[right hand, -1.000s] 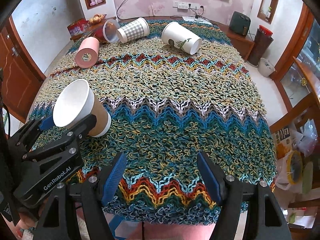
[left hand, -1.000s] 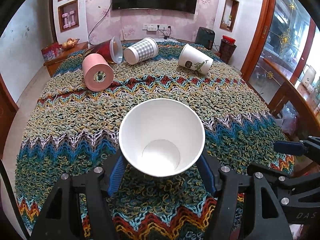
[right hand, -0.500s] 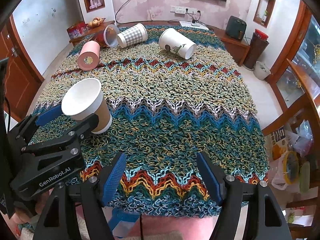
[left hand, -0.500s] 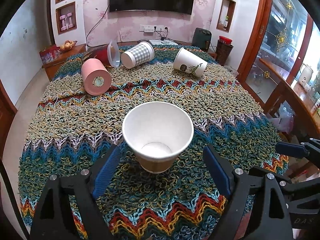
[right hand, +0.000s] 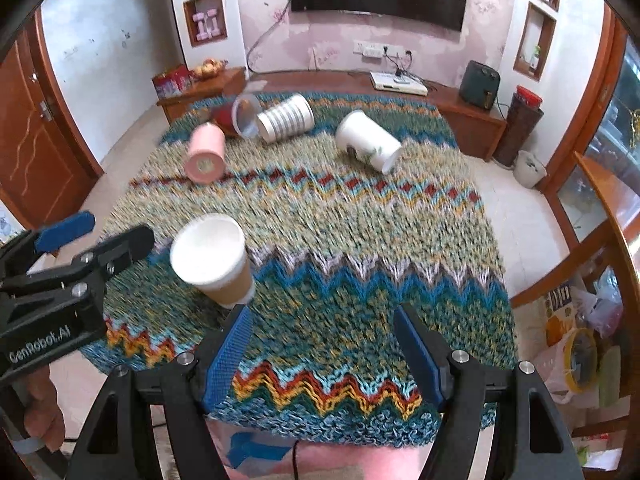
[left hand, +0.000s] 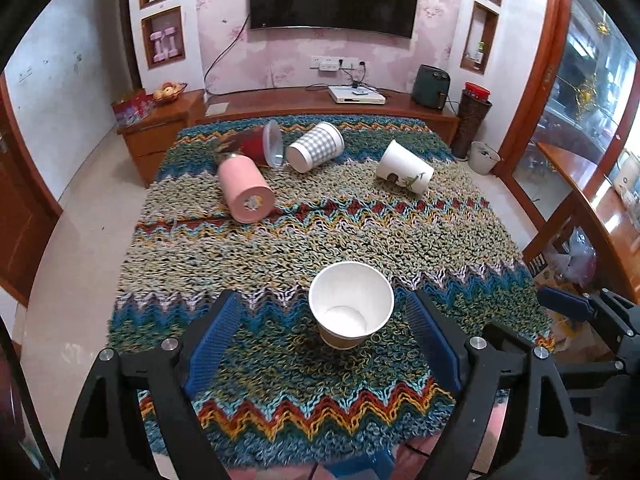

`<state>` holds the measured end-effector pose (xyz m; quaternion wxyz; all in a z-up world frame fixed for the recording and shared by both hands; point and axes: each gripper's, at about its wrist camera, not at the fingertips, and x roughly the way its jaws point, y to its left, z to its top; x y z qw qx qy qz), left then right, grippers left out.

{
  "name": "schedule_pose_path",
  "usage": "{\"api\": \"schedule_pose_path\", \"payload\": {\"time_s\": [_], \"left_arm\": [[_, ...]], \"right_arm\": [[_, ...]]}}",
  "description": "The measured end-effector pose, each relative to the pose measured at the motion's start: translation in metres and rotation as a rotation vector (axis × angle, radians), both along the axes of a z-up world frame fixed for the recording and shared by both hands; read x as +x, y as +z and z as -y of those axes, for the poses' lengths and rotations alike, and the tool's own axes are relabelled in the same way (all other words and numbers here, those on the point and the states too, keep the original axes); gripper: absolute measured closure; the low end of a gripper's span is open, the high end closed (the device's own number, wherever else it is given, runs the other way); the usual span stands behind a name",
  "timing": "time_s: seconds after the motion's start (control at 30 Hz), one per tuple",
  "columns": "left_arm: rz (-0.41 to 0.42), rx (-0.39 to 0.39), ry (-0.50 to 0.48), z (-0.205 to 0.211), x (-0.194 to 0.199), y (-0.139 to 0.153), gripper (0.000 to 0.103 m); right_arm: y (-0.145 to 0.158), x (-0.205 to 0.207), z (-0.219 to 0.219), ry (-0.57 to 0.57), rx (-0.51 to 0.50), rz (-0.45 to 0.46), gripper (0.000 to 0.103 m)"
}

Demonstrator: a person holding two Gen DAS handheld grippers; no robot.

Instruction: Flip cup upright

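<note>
The paper cup [left hand: 351, 316] stands upright between the wide-apart fingers of the left claw [left hand: 326, 336], untouched; retreat straight back. The right claw [right hand: 326, 350] is apart, empty.

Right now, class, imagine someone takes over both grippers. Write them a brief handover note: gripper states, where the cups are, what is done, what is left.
Left gripper: open, empty, jaws either side of the brown paper cup with the white inside but not touching it.
Right gripper: open, empty, over the near edge of the zigzag knitted cloth.
Done: the brown paper cup stands upright near the front.
Left: four cups lie on their sides at the far end: pink cup, red cup with clear lid, grey checked cup, white cup with plant print.
</note>
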<state>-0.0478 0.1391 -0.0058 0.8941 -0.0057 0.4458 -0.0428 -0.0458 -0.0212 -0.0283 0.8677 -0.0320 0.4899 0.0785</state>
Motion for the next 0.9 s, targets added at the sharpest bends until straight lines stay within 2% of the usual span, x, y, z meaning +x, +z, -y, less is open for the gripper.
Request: {"api": "schedule_pose_path", "payload": {"time_s": [0.13, 0.3, 0.47, 0.73, 0.9], "left_arm": [[-0.006, 0.052, 0.034, -0.002, -0.006, 0.023, 0.016], [-0.014, 0.026, 0.061, -0.008, -0.009, 0.043, 0.016], [-0.001, 0.038, 0.094, -0.01, -0.012, 0.059, 0.016], [0.033, 0.048, 0.121, -0.013, -0.018, 0.08, 0.016], [0.047, 0.028, 0.131, -0.016, -0.019, 0.088, 0.016]], "right_arm": [[0.027, 0.004, -0.003, 0.01, 0.047, 0.013, 0.029], [0.062, 0.003, -0.009, 0.023, 0.069, 0.066, 0.029], [0.088, 0.001, -0.012, 0.024, 0.087, 0.105, 0.029], [0.109, -0.004, -0.016, 0.014, 0.085, 0.158, 0.027], [0.117, -0.007, -0.019, 0.008, 0.075, 0.179, 0.026]]}}
